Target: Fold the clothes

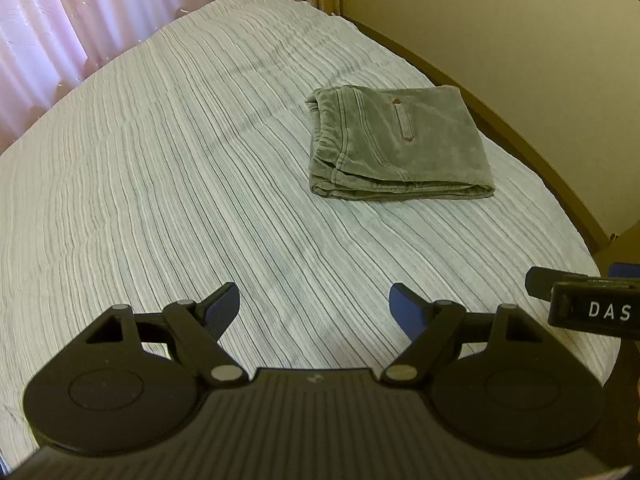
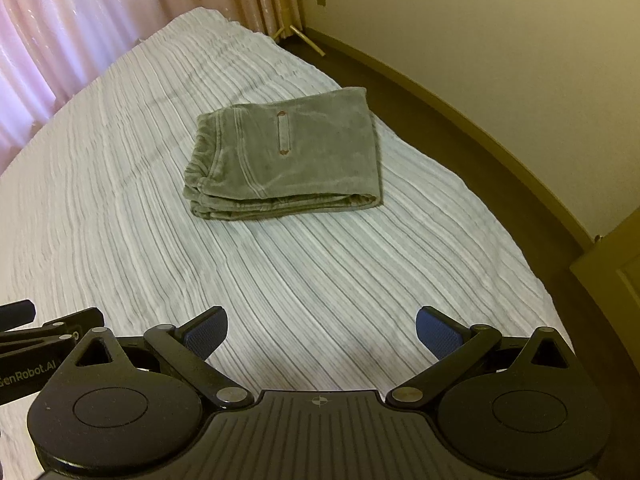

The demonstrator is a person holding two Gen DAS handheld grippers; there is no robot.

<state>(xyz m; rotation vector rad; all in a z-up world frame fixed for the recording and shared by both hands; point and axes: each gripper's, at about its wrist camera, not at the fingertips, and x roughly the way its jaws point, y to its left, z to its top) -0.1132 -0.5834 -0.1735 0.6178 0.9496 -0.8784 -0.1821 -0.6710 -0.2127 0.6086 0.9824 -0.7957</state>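
I held my left gripper (image 1: 316, 300) above the near part of the bed (image 1: 160, 160), its blue-padded fingers (image 1: 224, 304) spread wide with nothing between them. My right gripper (image 2: 320, 328) hung beside it, just as wide apart and just as empty; its black body (image 1: 588, 304) showed at the right edge of the left wrist view, and the left one's body (image 2: 36, 328) at the left edge of the right wrist view.

The grey-green velour trousers (image 1: 396, 144) lay folded into a squarish stack on the striped bedspread (image 2: 320, 272), well beyond both sets of fingers and apart from them. The stack sat toward the bed's right side, close to the edge that ran along the dark floor (image 2: 460, 132). The gathered waistband (image 2: 200, 152) faced the bed's left side, and the layered fold edges (image 2: 288, 204) faced me. A narrow pocket welt with brown ends (image 2: 282, 132) showed on the top face.

Past the bed's far and left side hung pink curtains (image 1: 60, 20). Beyond the strip of floor on the bed's right stood a pale cream wall (image 2: 500, 40) with a darker baseboard.
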